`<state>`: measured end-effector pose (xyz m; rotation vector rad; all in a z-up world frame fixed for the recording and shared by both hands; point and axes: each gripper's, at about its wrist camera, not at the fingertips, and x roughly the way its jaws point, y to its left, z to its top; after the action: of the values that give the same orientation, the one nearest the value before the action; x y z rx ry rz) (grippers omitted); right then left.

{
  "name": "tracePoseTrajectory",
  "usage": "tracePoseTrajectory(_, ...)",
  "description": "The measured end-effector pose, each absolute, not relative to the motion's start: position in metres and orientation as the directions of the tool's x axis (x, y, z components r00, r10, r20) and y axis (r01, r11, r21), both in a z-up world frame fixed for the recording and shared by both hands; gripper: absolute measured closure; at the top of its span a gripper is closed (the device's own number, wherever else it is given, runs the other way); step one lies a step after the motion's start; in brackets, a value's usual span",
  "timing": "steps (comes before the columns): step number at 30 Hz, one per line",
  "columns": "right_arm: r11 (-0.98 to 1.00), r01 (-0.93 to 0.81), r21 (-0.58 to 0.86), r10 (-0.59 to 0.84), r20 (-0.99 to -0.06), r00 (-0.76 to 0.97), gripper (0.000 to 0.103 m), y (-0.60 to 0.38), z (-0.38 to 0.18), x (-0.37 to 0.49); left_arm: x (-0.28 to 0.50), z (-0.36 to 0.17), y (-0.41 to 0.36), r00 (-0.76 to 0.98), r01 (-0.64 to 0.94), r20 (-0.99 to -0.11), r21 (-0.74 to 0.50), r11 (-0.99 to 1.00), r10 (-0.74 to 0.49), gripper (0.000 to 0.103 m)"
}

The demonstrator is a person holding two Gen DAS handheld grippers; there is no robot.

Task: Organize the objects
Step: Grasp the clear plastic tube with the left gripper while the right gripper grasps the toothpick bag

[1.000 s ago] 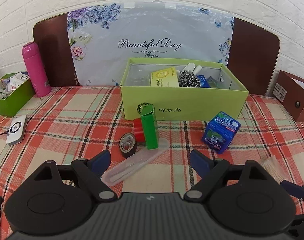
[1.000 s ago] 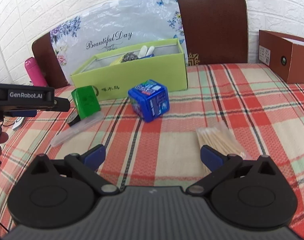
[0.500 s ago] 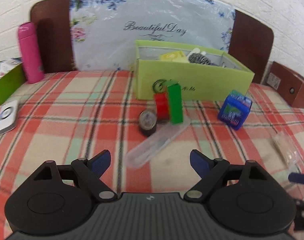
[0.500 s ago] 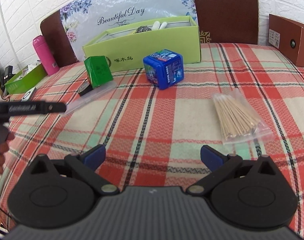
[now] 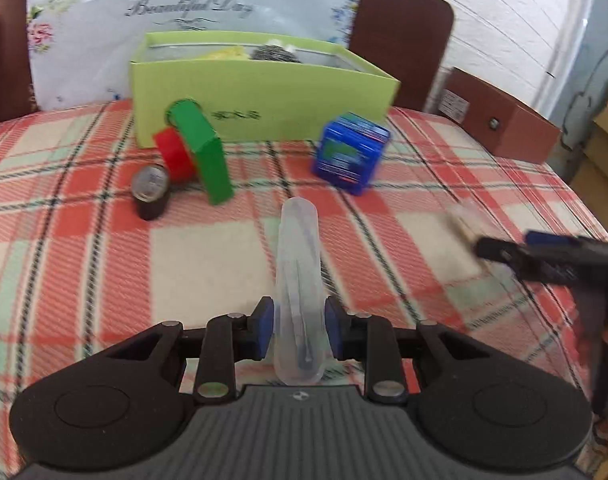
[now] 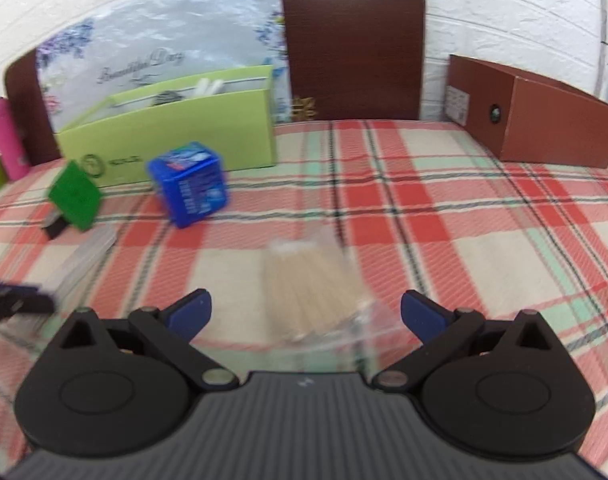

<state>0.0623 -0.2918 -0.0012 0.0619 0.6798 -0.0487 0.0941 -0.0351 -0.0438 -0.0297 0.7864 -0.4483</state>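
A clear plastic case [image 5: 299, 280] lies lengthwise on the plaid cloth, its near end between the fingers of my left gripper [image 5: 298, 328]. The jaws are closing, and the blue pads [image 5: 264, 326] sit against the case's two sides. In the right wrist view my right gripper [image 6: 306, 308] stands open over a clear bag of wooden sticks [image 6: 312, 288], with the bag between its spread fingers. The lime green box [image 5: 264, 96] with several items inside stands at the back. A blue box [image 5: 350, 156], a green carton [image 5: 208, 160], a red tape roll [image 5: 174, 156] and a black roll [image 5: 150, 192] lie before it.
A brown cardboard box [image 6: 544, 120] stands at the back right, near the table [image 6: 464, 240] edge. A pink bottle [image 6: 2, 136] is at the far left. The dark headboard and a flowered plastic sheet [image 5: 184, 4] close off the back. Bare cloth lies right of the stick bag.
My left gripper dropped towards the table and its wide jaws closed in around the clear case. My right gripper moved over the stick bag, which now lies between its fingers.
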Motion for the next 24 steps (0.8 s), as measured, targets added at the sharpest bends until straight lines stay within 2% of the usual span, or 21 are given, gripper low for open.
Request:
tracePoseTrajectory(1, 0.997, 0.065, 0.046, -0.021, -0.635, 0.772, 0.001, -0.296, -0.005, 0.066, 0.093, -0.044, -0.040, 0.620, 0.383, -0.680, -0.173, 0.907, -0.392, 0.053)
tracePoseTrajectory(2, 0.996, 0.070, 0.056, -0.017, -0.645, 0.764, 0.009, -0.299, -0.009, 0.069, 0.094, -0.044, -0.044, 0.628, 0.383, -0.680, -0.155, 0.911, -0.380, 0.042)
tracePoseTrajectory(3, 0.995, 0.074, 0.070, -0.009, -0.659, 0.752, 0.027, -0.300, -0.012, 0.071, 0.096, -0.044, -0.046, 0.642, 0.367, -0.681, -0.132, 0.921, -0.353, 0.030)
tracePoseTrajectory(4, 0.995, 0.082, 0.055, -0.027, -0.654, 0.756, 0.033, -0.298, -0.013, 0.068, 0.099, -0.043, -0.047, 0.657, 0.344, -0.680, -0.114, 0.932, -0.326, 0.029)
tracePoseTrajectory(5, 0.997, 0.072, 0.033, -0.034, -0.646, 0.763, 0.047, -0.294, -0.011, 0.064, 0.103, -0.041, -0.048, 0.664, 0.332, -0.679, -0.108, 0.937, -0.313, 0.029)
tracePoseTrajectory(6, 0.998, 0.052, 0.034, -0.018, -0.644, 0.764, 0.055, -0.289, -0.010, 0.060, 0.107, -0.040, -0.047, 0.663, 0.325, -0.679, -0.118, 0.938, -0.315, 0.029)
tracePoseTrajectory(8, 0.998, 0.010, 0.057, 0.030, -0.648, 0.761, 0.063, -0.279, -0.008, 0.052, 0.115, -0.042, -0.047, 0.650, 0.315, -0.683, -0.158, 0.936, -0.334, 0.029)
tracePoseTrajectory(9, 0.998, -0.016, 0.056, 0.049, -0.649, 0.759, 0.063, -0.271, -0.006, 0.048, 0.116, -0.043, -0.049, 0.645, 0.312, -0.685, -0.170, 0.935, -0.339, 0.030)
tracePoseTrajectory(11, 0.995, -0.075, 0.072, 0.104, -0.649, 0.754, 0.063, -0.257, -0.004, 0.040, 0.117, -0.045, -0.053, 0.639, 0.328, -0.685, -0.168, 0.930, -0.350, 0.065)
tracePoseTrajectory(12, 0.990, -0.103, 0.091, 0.138, -0.649, 0.748, 0.063, -0.251, -0.003, 0.038, 0.116, -0.045, -0.056, 0.636, 0.348, -0.686, -0.154, 0.925, -0.353, 0.075)
tracePoseTrajectory(13, 0.986, -0.125, 0.108, 0.166, -0.650, 0.741, 0.063, -0.246, -0.003, 0.036, 0.115, -0.043, -0.056, 0.627, 0.359, -0.689, -0.158, 0.920, -0.364, 0.075)
tracePoseTrajectory(16, 0.976, -0.179, 0.123, 0.216, -0.650, 0.729, 0.049, -0.236, -0.001, 0.033, 0.109, -0.040, -0.053, 0.619, 0.364, -0.689, -0.174, 0.915, -0.377, 0.075)
tracePoseTrajectory(18, 0.975, -0.191, 0.116, 0.220, -0.650, 0.728, 0.047, -0.235, 0.002, 0.032, 0.107, -0.039, -0.053, 0.624, 0.357, -0.691, -0.162, 0.920, -0.364, 0.073)
tracePoseTrajectory(20, 0.972, -0.200, 0.121, 0.230, -0.649, 0.725, 0.047, -0.236, 0.003, 0.032, 0.110, -0.042, -0.056, 0.611, 0.365, -0.703, -0.159, 0.918, -0.364, 0.060)
tracePoseTrajectory(21, 0.972, -0.201, 0.122, 0.231, -0.652, 0.722, 0.047, -0.237, 0.003, 0.032, 0.110, -0.043, -0.058, 0.611, 0.367, -0.704, -0.154, 0.918, -0.362, 0.049)
tracePoseTrajectory(24, 0.974, -0.197, 0.113, 0.222, -0.656, 0.721, 0.047, -0.239, 0.000, 0.031, 0.110, -0.045, -0.069, 0.620, 0.375, -0.704, -0.122, 0.919, -0.347, 0.036)
